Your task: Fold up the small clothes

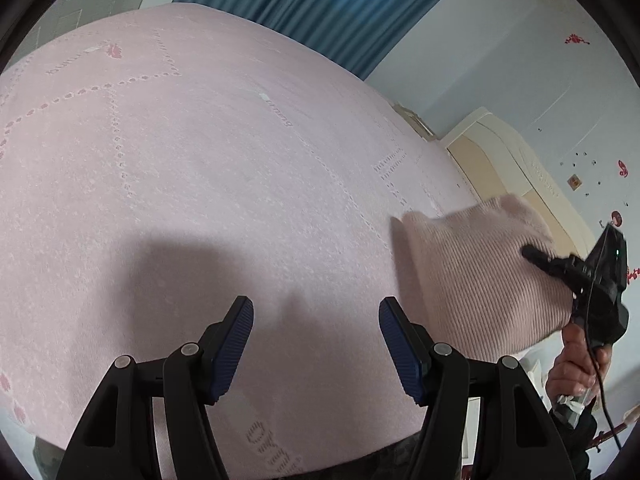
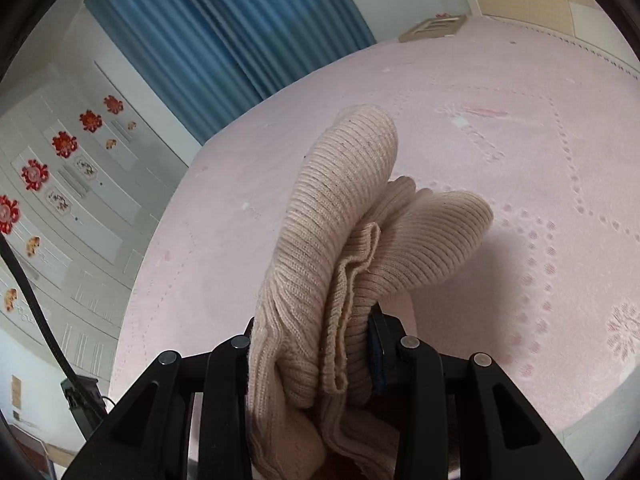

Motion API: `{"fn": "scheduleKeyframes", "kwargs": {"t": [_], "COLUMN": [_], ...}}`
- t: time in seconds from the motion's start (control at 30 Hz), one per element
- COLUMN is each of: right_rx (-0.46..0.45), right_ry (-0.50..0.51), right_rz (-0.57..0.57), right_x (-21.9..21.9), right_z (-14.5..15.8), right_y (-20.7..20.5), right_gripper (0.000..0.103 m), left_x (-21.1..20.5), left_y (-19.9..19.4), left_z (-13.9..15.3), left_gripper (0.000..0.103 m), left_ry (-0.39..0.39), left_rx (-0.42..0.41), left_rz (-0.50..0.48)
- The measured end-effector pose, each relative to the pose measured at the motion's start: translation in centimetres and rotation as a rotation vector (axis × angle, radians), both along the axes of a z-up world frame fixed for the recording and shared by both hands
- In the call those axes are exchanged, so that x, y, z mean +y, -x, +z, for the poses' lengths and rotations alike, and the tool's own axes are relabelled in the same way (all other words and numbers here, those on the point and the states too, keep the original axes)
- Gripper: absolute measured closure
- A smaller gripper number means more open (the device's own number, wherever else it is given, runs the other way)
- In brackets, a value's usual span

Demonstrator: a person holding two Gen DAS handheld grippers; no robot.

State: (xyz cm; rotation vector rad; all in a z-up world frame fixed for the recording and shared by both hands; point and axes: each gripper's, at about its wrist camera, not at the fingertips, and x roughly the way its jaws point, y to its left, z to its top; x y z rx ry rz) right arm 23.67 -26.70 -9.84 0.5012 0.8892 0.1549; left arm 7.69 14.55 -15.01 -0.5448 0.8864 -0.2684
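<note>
The right gripper (image 2: 316, 356) has its jaws clenched on the bunched knit garment (image 2: 352, 216), held above the bed (image 2: 520, 128) near its right edge; the left gripper (image 1: 316, 344) hangs released, empty. Layers look uneven, so one could slip free and sag

Left gripper (image 1: 316, 344) agape, right gripper (image 2: 312, 344) clamped, hand (image 1: 576, 364) gripping handle

Beige ribbed knit garment (image 2: 344, 248), bunched, lifted
</note>
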Motion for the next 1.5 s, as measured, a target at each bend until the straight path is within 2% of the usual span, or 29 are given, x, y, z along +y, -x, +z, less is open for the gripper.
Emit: {"fn": "scheduleKeyframes", "kwargs": {"t": [0.23, 0.3, 0.4, 0.47, 0.53, 0.63, 0.73, 0.83, 0.97, 1.0, 1.03, 1.07, 1.13, 1.17, 1.27, 1.3, 1.37, 1.43, 1.5], "right_rx": [-0.042, -0.054, 0.004, 0.105, 0.148, 0.117, 0.038, -0.015, 0.036, 0.044, 0.016, -0.054, -0.177, -0.197, -0.061, -0.047, -0.076, -0.071, -0.1], "right_ry": [-0.227, -0.301, -0.343, -0.265, -0.137, -0.053, 0.048, 0.07, 0.049, 0.037, 0.047, 0.057, 0.053, 0.067, 0.191, 0.209, 0.234, 0.231, 0.173], "right_rz": [0.056, 0.06, 0.028, 0.011, -0.012, 0.067, 0.07, 0.064, 0.065, 0.077, 0.078, 0.101, 0.135, 0.131, 0.09, 0.089, 0.09, 0.072, 0.043], "right_x": [6.4, 7.0, 6.5, 6.0, 5.2, 3.7, 2.9, 2.8, 3.4, 3.7, 3.9, 4.1, 3.9, 3.8, 4.0, 3.9, 3.5, 2.6, 2.3], "right_z": [-1.3, -3.0, -8.2, -12.0, -13.7, -13.3, -11.1, -10.0, -11.8, -12.2, -11.9, -11.0, -9.7, -9.7, -13.1, -13.7, -13.1, -12.0, -10.8], "right_y": [-6.0, -7.6, -9.5, -10.5, -10.3, -9.6, -8.3, -8.0, -10.1, -10.4, -10.6, -10.4, -9.5, -9.4, -10.9, -11.0, -10.8, -10.6, -10.0], "right_gripper": [0.068, 0.068, 0.067, 0.066, 0.063, 0.058, 0.055, 0.055, 0.057, 0.071, 0.089, 0.092, 0.092, 0.092, 0.092, 0.091, 0.085, 0.073, 0.072], "left_x": [1.3, 1.7, 2.3, 2.5, 2.3, 1.4, 0.1, -1.1, -2.4, -2.7, -2.9, -3.1, -3.5, -3.6, -4.6, -5.0, -5.4, -5.7, -6.3], "left_y": [-1.9, -2.2, -2.6, -2.7, -3.0, -3.6, -4.6, -5.5, -5.7, -5.7, -5.7, -5.7, -5.9, -6.2, -7.3, -8.0, -9.1, -10.6, -12.3], "left_z": [-0.5, -0.8, -1.6, -2.2, -2.7, -2.7, -2.7, -3.0, -2.8, -2.7, -2.7, -2.5, -2.4, -2.4, -2.4, -2.3, -2.1, -2.0, -2.1], "left_gripper": [0.04, 0.04, 0.04, 0.04, 0.04, 0.04, 0.04, 0.04, 0.04, 0.04, 0.04, 0.04, 0.04, 0.04, 0.04, 0.04, 0.04, 0.04, 0.04], "left_ry": [-0.015, -0.026, -0.045, -0.054, -0.068, -0.105, -0.112, -0.1, -0.115, -0.128, -0.139, -0.149, -0.163, -0.162, -0.165, -0.179, -0.196, -0.193, -0.186], "left_rx": [0.003, 0.003, 0.017, 0.028, 0.036, 0.028, 0.025, 0.036, 0.037, 0.036, 0.035, 0.034, 0.029, 0.027, 0.026, 0.023, 0.016, 0.011, 0.01], "left_rz": [0.028, 0.034, 0.041, 0.044, 0.027, -0.002, -0.018, -0.025, -0.034, -0.038, -0.04, -0.043, -0.044, -0.044, -0.053, -0.057, -0.055, -0.051, -0.062]}}
